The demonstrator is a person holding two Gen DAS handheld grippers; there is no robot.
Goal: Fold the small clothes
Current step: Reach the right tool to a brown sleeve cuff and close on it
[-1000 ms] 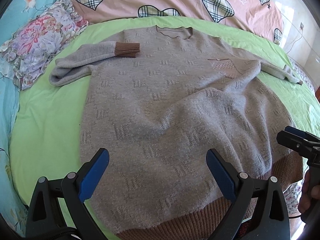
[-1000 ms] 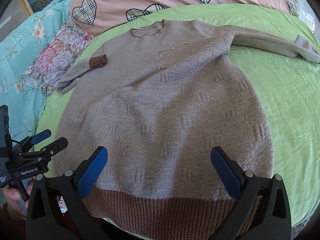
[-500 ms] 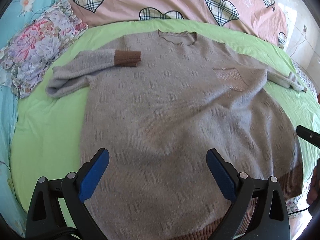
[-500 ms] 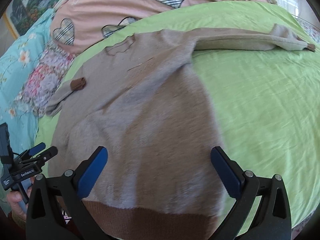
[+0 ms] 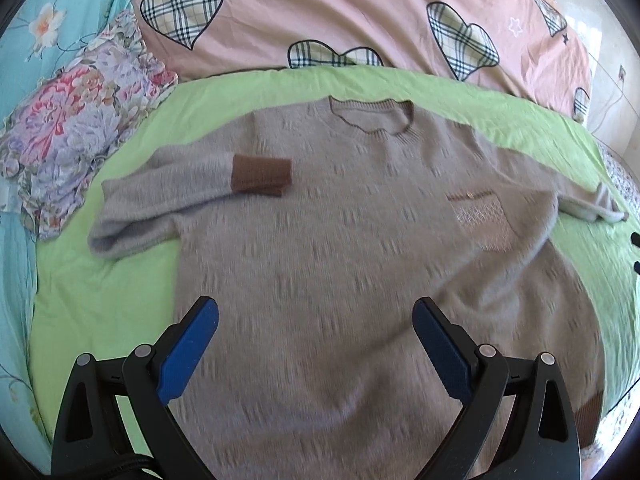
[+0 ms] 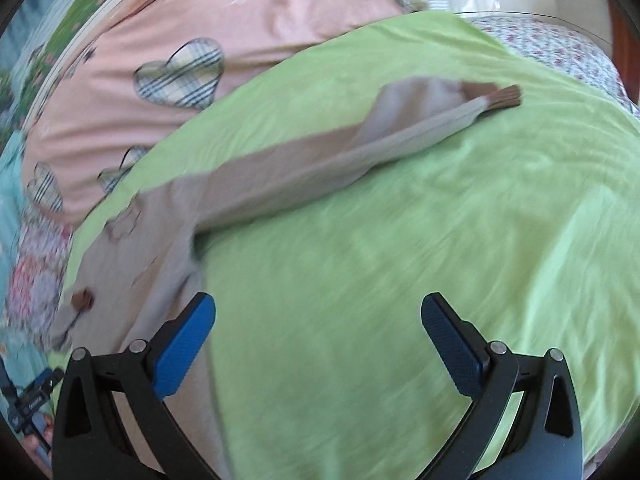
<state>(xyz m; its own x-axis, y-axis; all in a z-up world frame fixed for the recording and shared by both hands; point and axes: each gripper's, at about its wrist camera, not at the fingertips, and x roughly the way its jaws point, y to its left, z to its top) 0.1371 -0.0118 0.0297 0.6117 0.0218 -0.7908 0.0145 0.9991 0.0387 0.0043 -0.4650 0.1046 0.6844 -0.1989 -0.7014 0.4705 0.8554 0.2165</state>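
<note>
Grey-beige knit sweater (image 5: 340, 248) spread front-up on the green sheet (image 5: 100, 304), long axis running from the brown hem nearest the cameras up to the neckline (image 5: 372, 116), pointing toward the pink heart-print pillow (image 5: 320, 12). One sleeve folded back across the chest, brown cuff (image 5: 260, 174) lying on the body; other sleeve (image 6: 340, 152) stretched straight out sideways, its cuff (image 6: 506, 98) well away from the body. Left gripper (image 5: 316, 344) hovering over the lower body of the sweater, blue pads wide apart, nothing between them. Right gripper (image 6: 320, 340) likewise spread and empty, over bare sheet just beside the sweater's side edge. Floral cushion (image 5: 72, 136) lying off beside the folded sleeve.
</note>
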